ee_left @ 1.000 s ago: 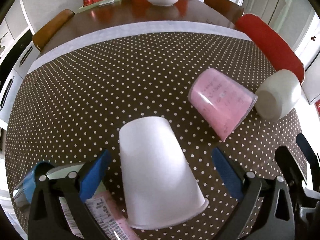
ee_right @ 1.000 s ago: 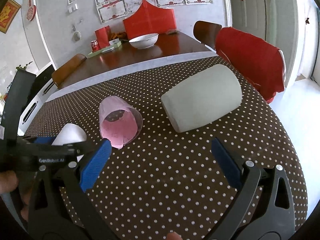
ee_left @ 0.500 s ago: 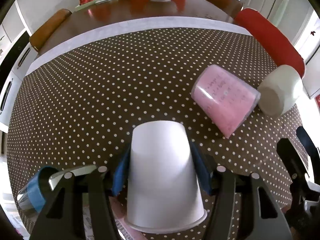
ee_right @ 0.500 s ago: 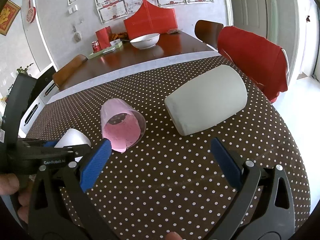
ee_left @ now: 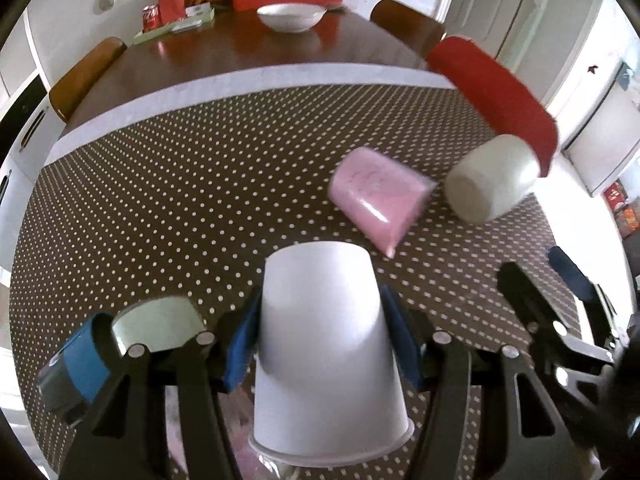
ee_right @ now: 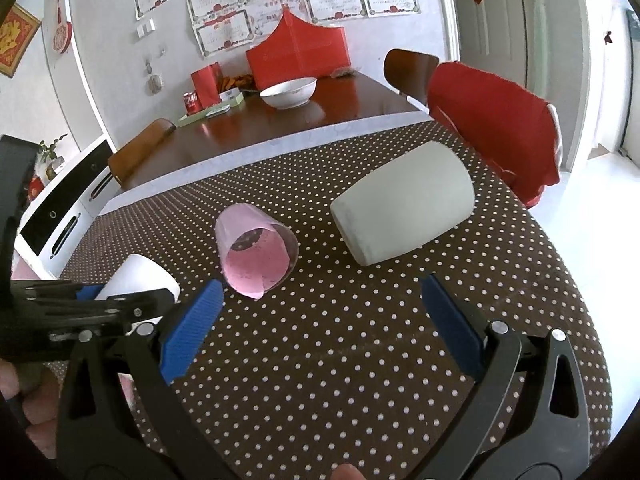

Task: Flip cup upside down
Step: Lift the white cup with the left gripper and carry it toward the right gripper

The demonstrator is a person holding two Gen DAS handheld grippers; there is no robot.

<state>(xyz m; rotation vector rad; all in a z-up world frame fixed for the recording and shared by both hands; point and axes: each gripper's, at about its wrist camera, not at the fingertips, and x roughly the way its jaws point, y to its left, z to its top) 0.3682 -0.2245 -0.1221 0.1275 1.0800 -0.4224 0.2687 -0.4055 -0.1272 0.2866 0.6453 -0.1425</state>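
My left gripper (ee_left: 320, 340) is shut on a white paper cup (ee_left: 324, 352), its blue pads pressing both sides; the cup's closed base points away and its rim faces me. The cup also shows at the left of the right wrist view (ee_right: 140, 278). A pink cup (ee_left: 378, 196) lies on its side on the dotted tablecloth, and a larger grey-white cup (ee_left: 490, 178) lies on its side to its right. My right gripper (ee_right: 320, 320) is open and empty, hovering in front of the pink cup (ee_right: 256, 252) and the grey-white cup (ee_right: 404, 216).
The brown dotted tablecloth (ee_right: 360, 360) covers the round near end of the table. A red-covered chair (ee_right: 496, 132) stands at the right edge. A white bowl (ee_right: 288, 92), a soda can (ee_right: 192, 102) and red boxes sit at the far end. A roll of tape (ee_left: 156, 322) lies near my left gripper.
My left gripper closed on the white cup and has lifted and tilted it, so the view now looks further across the table. The right gripper stayed open and nearly still.
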